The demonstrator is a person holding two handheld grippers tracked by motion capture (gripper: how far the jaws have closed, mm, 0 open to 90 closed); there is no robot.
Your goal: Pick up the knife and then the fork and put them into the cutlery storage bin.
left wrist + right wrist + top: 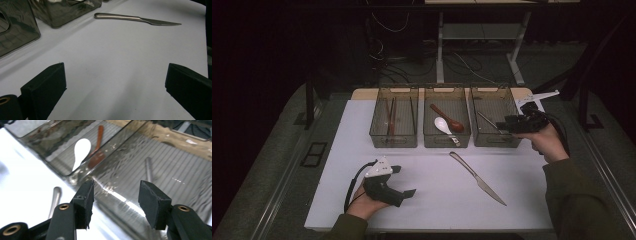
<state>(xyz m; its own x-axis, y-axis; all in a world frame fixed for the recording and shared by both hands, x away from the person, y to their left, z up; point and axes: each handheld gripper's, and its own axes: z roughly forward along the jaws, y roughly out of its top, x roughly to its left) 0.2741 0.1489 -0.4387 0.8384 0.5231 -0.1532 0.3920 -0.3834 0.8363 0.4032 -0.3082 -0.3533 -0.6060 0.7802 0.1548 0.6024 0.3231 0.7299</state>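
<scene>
High view first: a white table top stands in a dark room, with grey carpeted floor around it, a pale desk frame behind and loose cables on the floor near it. Three smoky clear plastic bins sit in a row along the far half of the surface. The left bin holds brown chopsticks, the middle bin a white spoon and a reddish-brown spoon, and the right bin a metal utensil lying on its ribbed floor. A table knife lies bare on the white top in front of the bins, right of centre, touching nothing.

The right gripper hangs at the right bin's front right corner; in the right gripper view its jaws stand apart with nothing between them, above the bin's front wall, the metal utensil lying beyond.

The left gripper rests low near the table's front edge, well apart from the knife. In the left gripper view its jaws stand wide apart over bare white surface, the knife ahead.
</scene>
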